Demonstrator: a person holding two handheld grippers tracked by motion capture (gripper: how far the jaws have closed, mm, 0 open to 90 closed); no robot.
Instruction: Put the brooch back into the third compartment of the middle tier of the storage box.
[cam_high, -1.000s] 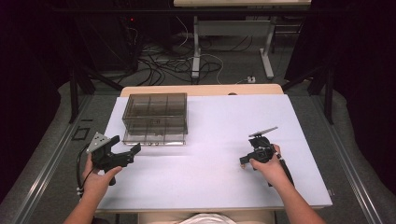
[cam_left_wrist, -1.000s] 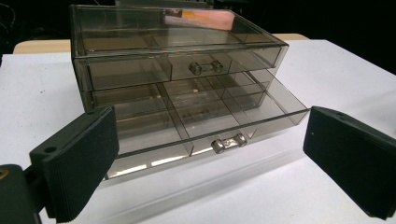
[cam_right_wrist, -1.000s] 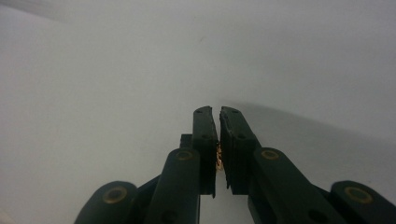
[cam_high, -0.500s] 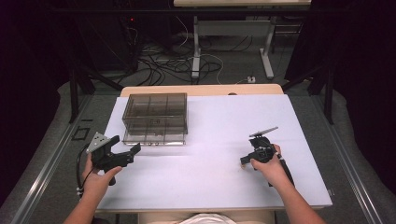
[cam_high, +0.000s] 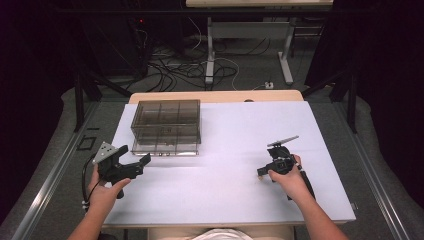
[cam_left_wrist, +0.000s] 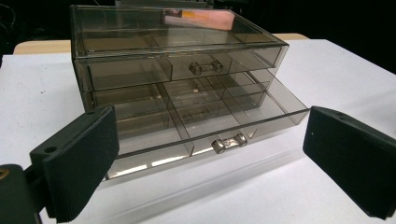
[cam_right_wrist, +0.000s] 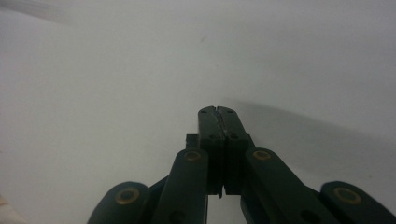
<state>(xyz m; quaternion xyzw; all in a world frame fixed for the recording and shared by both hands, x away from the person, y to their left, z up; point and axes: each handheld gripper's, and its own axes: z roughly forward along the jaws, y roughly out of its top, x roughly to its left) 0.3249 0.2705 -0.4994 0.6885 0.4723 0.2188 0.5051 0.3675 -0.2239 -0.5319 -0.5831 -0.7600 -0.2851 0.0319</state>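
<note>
Smoky clear-plastic two-drawer organizer (cam_left_wrist: 177, 93), lower drawer pulled out, is faced by wide-apart left tongs (cam_left_wrist: 205, 163); right tongs (cam_right_wrist: 218, 112) are pressed together.

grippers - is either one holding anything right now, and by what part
Nothing is held. The left gripper is open, facing the clear drawer box without touching it. The right gripper is shut on nothing, above the white table.

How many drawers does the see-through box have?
2. The top drawer is pushed in, with its little knob at the front. The bottom drawer is pulled part way out toward the open left gripper. I see no more behind them.
</note>
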